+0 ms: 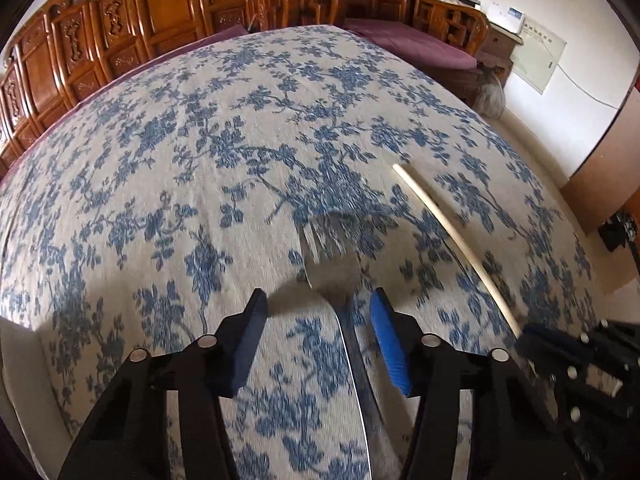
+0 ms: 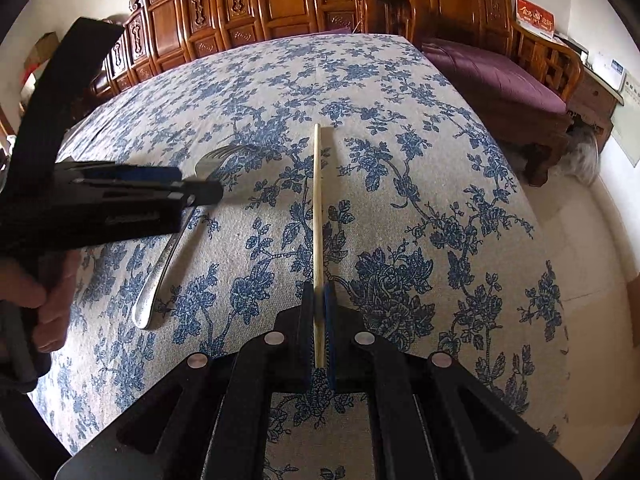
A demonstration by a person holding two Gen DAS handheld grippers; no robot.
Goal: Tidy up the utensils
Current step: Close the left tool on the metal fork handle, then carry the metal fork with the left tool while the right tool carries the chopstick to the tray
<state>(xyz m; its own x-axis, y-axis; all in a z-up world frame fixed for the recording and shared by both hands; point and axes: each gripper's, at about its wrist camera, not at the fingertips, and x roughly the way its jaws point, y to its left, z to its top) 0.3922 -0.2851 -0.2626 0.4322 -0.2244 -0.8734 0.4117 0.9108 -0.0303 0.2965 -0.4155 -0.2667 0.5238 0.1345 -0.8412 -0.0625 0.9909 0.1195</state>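
Observation:
A metal fork (image 1: pixel 332 264) lies on the blue-flowered tablecloth (image 1: pixel 200 152), tines pointing away. My left gripper (image 1: pixel 318 304) is open just above it, one finger on each side of the fork's neck. The fork (image 2: pixel 168 256) and the left gripper (image 2: pixel 192 192) also show in the right wrist view. My right gripper (image 2: pixel 319 292) is shut on the near end of a pale wooden chopstick (image 2: pixel 317 208), which points away over the cloth. The chopstick (image 1: pixel 452 240) also shows in the left wrist view, to the right of the fork, with the right gripper (image 1: pixel 528 340) at its near end.
The cloth-covered table (image 2: pixel 440 160) fills both views. Carved wooden furniture (image 2: pixel 280 0) lines the far side. A bench with a purple cushion (image 2: pixel 500 72) stands at the right. The table's right edge drops to a pale floor (image 2: pixel 600 248).

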